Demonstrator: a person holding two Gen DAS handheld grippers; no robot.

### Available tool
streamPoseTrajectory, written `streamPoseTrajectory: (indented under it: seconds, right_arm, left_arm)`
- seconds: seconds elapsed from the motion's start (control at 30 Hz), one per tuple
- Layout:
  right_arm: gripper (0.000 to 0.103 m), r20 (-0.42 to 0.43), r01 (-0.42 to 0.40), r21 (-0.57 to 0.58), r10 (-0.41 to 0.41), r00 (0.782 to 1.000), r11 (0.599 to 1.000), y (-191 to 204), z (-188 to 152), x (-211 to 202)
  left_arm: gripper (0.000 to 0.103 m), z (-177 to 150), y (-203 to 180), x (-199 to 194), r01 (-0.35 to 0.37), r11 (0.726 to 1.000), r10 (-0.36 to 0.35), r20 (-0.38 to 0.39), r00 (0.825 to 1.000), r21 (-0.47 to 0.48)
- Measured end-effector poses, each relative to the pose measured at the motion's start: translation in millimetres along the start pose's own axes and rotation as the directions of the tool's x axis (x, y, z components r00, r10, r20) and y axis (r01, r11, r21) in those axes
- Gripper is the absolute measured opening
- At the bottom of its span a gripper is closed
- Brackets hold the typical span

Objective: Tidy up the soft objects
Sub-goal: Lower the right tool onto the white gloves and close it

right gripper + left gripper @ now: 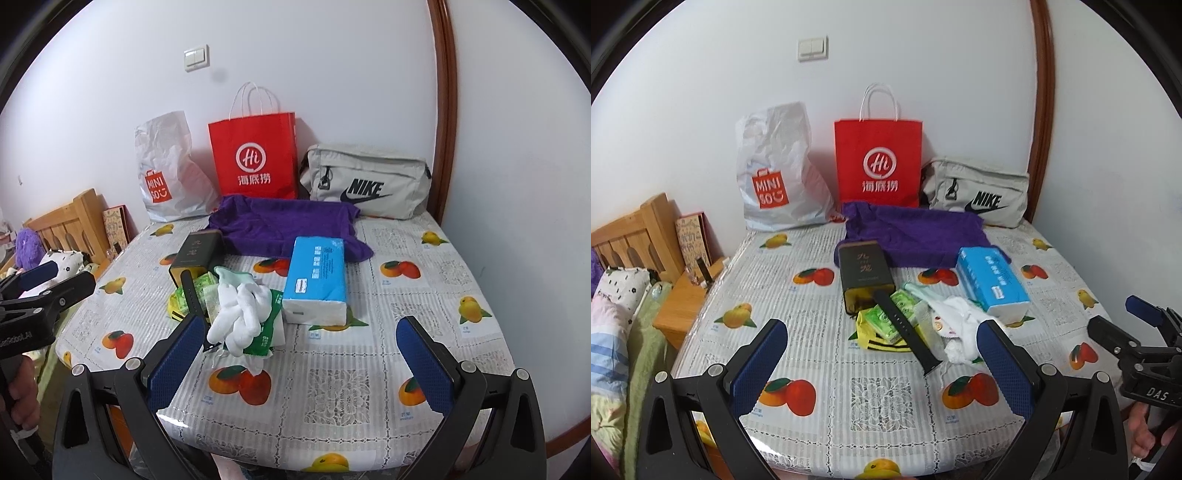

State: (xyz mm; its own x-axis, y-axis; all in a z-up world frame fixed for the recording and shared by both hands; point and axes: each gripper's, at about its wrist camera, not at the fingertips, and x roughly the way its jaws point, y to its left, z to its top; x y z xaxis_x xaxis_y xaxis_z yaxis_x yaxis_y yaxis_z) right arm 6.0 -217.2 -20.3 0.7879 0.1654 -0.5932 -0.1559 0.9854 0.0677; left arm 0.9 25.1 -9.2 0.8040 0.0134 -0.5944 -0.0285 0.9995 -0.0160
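Wall switch [196, 57] above wooden headboard [70, 225] (left side).

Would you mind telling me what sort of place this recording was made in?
Most likely a bedroom in a home. A wooden headboard with a pillow and bedding stands at the left, a light switch is on the wall, and shopping bags lean behind a table with a fruit-print cloth.

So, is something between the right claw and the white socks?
Nothing visible blocks it. The right claw is open above bare tablecloth, and the white socks lie just ahead to its left, on a green packet, beside the black strap.
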Motion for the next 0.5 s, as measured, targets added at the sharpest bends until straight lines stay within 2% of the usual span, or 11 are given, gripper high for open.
streamPoseTrajectory:
  seconds: [0.1, 0.3, 0.5]
  right_arm:
    - [0.103, -0.029, -0.035, 0.009, 0.035, 0.999, 0.999, -3.5, -1.1, 12.1]
    - [0.103, -0.074, -0.044, -0.003, 0.044, 0.996, 0.999, -2.0, -8.4, 38.8]
    - [0.103, -0.113, -0.153, -0.007, 0.151, 0.982, 0.988, 10.7, -6.0, 76.5]
  left_arm:
    - [0.103, -2.1, 4.0, 19.1, 0.004, 1.000, -0.004, -0.028, 1.000, -0.001]
    - [0.103, -14.5, 10.4, 60.0, -0.016, 1.000, 0.015, -0.081, 0.997, -0.011]
    - [0.102, -24.3, 24.5, 89.3, -0.032, 0.999, 0.025, -0.160, 0.987, -0.036]
